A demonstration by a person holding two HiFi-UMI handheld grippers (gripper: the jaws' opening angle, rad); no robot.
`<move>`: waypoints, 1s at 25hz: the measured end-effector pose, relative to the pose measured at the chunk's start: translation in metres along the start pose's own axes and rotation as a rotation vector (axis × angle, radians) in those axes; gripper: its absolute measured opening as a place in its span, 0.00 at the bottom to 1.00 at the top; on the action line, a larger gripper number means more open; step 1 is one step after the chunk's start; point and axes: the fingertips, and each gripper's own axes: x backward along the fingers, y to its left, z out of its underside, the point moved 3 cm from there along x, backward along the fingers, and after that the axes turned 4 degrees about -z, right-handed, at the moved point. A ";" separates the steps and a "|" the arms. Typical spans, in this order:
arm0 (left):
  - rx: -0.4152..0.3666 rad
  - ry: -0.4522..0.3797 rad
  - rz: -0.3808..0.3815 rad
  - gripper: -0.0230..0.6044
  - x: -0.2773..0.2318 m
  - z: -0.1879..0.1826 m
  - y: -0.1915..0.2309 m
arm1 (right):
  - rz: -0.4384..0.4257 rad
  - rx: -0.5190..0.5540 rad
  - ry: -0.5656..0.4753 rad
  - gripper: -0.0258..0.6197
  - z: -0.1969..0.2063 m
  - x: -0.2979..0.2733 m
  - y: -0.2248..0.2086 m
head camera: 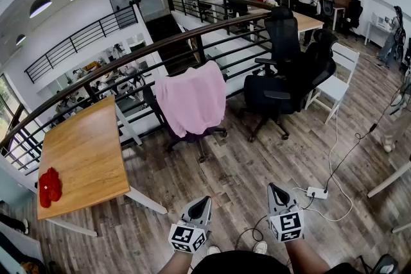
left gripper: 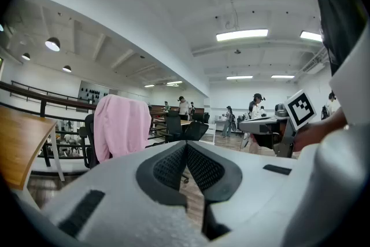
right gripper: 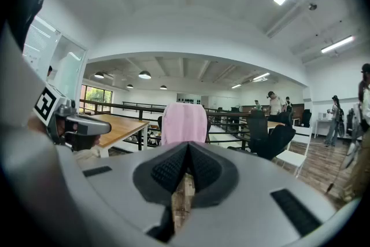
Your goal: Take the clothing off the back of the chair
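Observation:
A pink garment [head camera: 191, 98] hangs over the back of a dark office chair [head camera: 192, 135] that stands by the railing, some way ahead of me. It shows as the pink garment [left gripper: 121, 126] in the left gripper view and as the pink garment [right gripper: 184, 123] in the right gripper view. My left gripper [head camera: 204, 202] and right gripper [head camera: 275, 190] are low in the head view, side by side over the wood floor, both shut and empty, well short of the chair. Each points toward the garment.
A wooden table [head camera: 83, 157] with a red cloth [head camera: 49, 187] stands at the left. Black office chairs [head camera: 289, 70] and a white chair [head camera: 337, 83] are to the right of the pink one. A power strip [head camera: 316, 192] and cables lie on the floor. People stand far back.

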 end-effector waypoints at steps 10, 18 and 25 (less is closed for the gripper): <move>0.029 0.011 -0.024 0.06 -0.026 -0.002 -0.018 | -0.026 -0.048 -0.009 0.04 0.006 0.001 -0.033; 0.000 0.040 -0.083 0.06 -0.058 0.005 -0.048 | -0.086 -0.066 0.004 0.04 0.023 0.006 -0.086; 0.030 0.069 -0.122 0.06 -0.086 0.018 -0.049 | -0.128 -0.092 0.024 0.04 0.036 -0.013 -0.113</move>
